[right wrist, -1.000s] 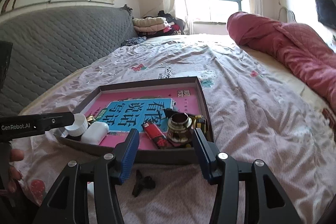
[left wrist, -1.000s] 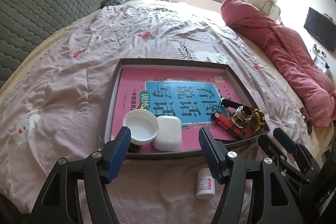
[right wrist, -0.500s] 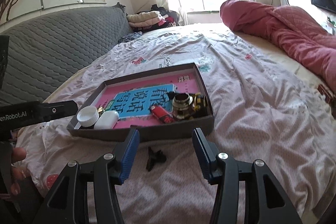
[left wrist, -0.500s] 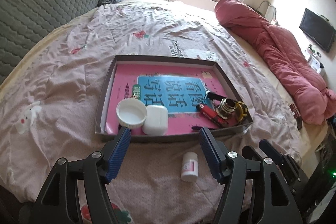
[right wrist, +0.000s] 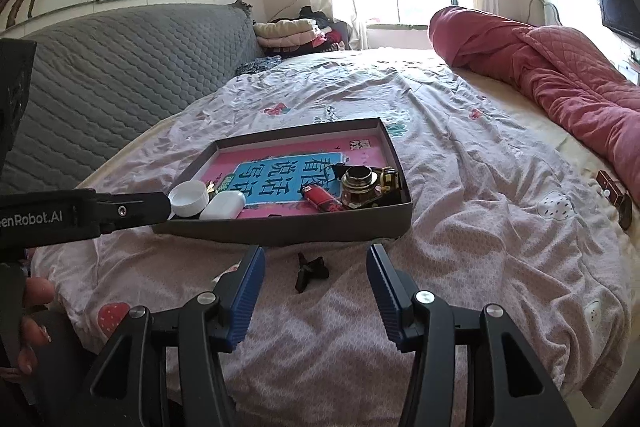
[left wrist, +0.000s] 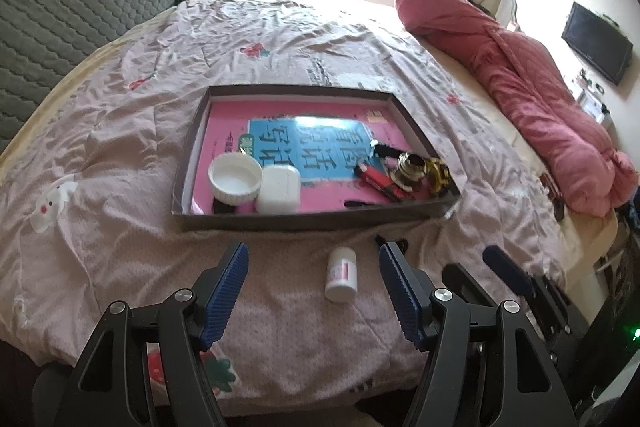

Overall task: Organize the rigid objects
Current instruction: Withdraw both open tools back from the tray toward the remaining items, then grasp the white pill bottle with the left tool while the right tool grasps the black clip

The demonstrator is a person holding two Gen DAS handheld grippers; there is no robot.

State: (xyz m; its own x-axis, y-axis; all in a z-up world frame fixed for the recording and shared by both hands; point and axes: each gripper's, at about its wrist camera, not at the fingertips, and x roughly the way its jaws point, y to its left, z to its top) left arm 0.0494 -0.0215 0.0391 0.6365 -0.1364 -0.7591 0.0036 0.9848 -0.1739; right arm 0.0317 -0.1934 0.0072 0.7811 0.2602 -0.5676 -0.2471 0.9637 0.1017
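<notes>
Both grippers, left [left wrist: 313,281] and right [right wrist: 316,283], gape wide and empty over the bed [left wrist: 120,131]; the small white bottle [left wrist: 341,275] lying before the tray [left wrist: 304,221] looks light, stiff, slippery, best pinched across its middle

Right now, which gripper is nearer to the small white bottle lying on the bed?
Left. The small white bottle lies between the open fingers of the left gripper, just ahead of it. The right gripper is off to the side, facing a black clip instead.
</notes>
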